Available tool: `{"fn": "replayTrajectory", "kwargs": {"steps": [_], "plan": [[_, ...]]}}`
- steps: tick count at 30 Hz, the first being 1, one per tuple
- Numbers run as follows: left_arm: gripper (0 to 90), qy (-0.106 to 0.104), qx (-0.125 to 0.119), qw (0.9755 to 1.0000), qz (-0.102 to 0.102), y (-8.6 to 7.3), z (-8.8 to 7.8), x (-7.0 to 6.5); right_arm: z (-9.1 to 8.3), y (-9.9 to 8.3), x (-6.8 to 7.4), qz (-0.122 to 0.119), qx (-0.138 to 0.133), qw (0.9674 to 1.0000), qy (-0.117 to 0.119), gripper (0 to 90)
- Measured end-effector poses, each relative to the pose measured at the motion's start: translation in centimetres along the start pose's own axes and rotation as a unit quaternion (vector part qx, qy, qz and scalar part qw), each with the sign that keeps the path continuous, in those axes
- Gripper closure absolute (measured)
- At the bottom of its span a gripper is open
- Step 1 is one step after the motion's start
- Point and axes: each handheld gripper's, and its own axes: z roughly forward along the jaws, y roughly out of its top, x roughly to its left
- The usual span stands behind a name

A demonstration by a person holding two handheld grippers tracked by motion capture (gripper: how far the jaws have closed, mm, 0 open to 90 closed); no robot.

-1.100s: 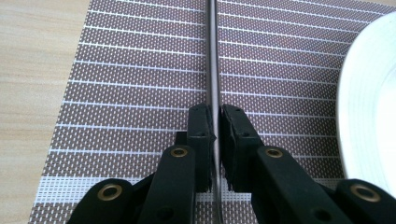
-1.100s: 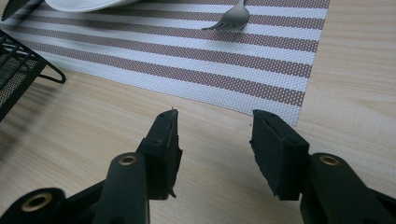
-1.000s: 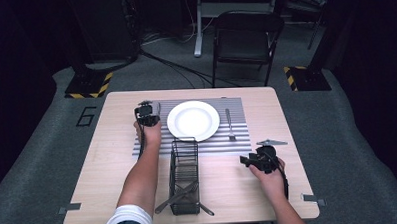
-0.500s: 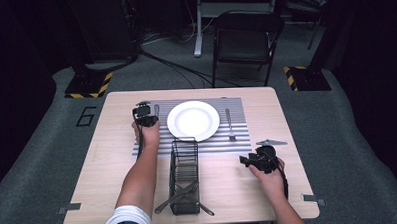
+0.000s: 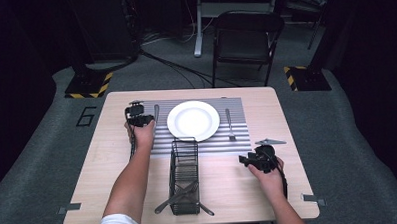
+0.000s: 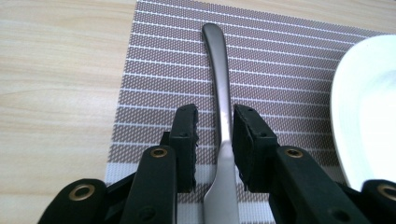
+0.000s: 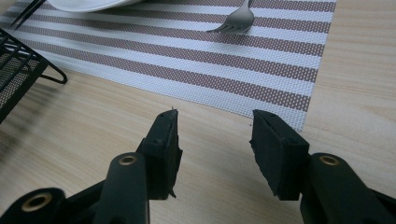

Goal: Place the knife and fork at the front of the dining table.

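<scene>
The left hand-held gripper (image 6: 214, 135) had just been opening around the knife (image 6: 220, 116) at the plate's (image 6: 369, 112) 9 o'clock; best lifted straight clear.

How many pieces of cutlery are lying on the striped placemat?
2: a utensil left of the plate, lying between the left gripper jaws, and a fork to the plate's right. More cutlery sits in the wire basket.

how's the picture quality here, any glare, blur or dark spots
High view: table lit, surroundings nearly black. Left gripper view: soft glare along the utensil handle, claw bases blurred. Right gripper view: sharp placemat, claw slightly soft.
</scene>
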Motion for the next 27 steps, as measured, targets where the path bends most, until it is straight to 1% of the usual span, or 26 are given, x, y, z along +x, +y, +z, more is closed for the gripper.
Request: {"fn": "replayTrajectory", "kwargs": {"steps": [3,5,6,7,12,14,17,18,19,20,21,24,26,27], "plan": [[64.1,-0.009,0.001,1.0000,-0.001,-0.1,-0.5,0.5,0.2,0.1,0.1,-0.001,0.004,1.0000,0.002,51.0],[60.1,-0.014,0.003,0.9999,0.005,-0.2,-0.7,0.8,0.4,0.1,0.1,-0.006,0.006,1.0000,0.001,51.0],[59.0,-0.016,-0.001,0.9998,0.008,-0.3,-0.9,0.9,0.5,0.1,0.1,-0.010,0.004,0.9999,0.000,51.0],[58.4,-0.017,-0.001,0.9998,0.008,-0.4,-1.0,0.8,0.5,0.1,0.1,-0.009,0.005,0.9999,0.000,51.0],[55.0,-0.020,0.000,0.9993,0.032,-0.8,-1.7,0.8,0.2,0.0,0.1,-0.007,0.002,1.0000,-0.002,50.8],[53.3,-0.023,0.001,0.9990,0.038,-0.9,-2.1,0.9,0.1,0.0,0.1,-0.004,0.002,1.0000,-0.002,50.6],[51.4,-0.030,0.003,0.9984,0.047,-0.8,-3.1,0.9,0.1,0.1,0.1,-0.010,0.000,0.9999,-0.003,50.4],[51.1,-0.034,0.001,0.9981,0.050,-0.7,-3.6,0.8,0.1,0.2,0.2,-0.011,-0.003,0.9999,-0.003,50.3],[50.5,-0.039,-0.002,0.9975,0.059,-0.6,-4.1,0.7,0.1,0.2,0.3,-0.013,-0.002,0.9999,-0.003,50.3],[50.2,-0.043,-0.003,0.9971,0.063,-0.6,-4.4,0.6,0.1,0.2,0.5,-0.011,-0.002,0.9999,-0.002,50.3],[49.7,-0.049,-0.007,0.9963,0.071,-0.5,-4.8,0.6,0.2,0.3,0.5,-0.013,-0.002,0.9999,-0.003,50.3],[49.6,-0.064,-0.014,0.9944,0.083,-0.4,-6.1,0.3,0.3,0.3,0.7,-0.015,-0.001,0.9999,-0.003,50.2],[49.6,-0.067,-0.019,0.9931,0.095,-0.5,-6.8,0.2,0.4,0.4,0.6,-0.022,0.000,0.9998,-0.003,50.2],[49.7,-0.069,-0.022,0.9924,0.099,-0.6,-7.1,0.1,0.5,0.4,0.6,-0.020,0.000,0.9998,-0.002,50.2]]}}
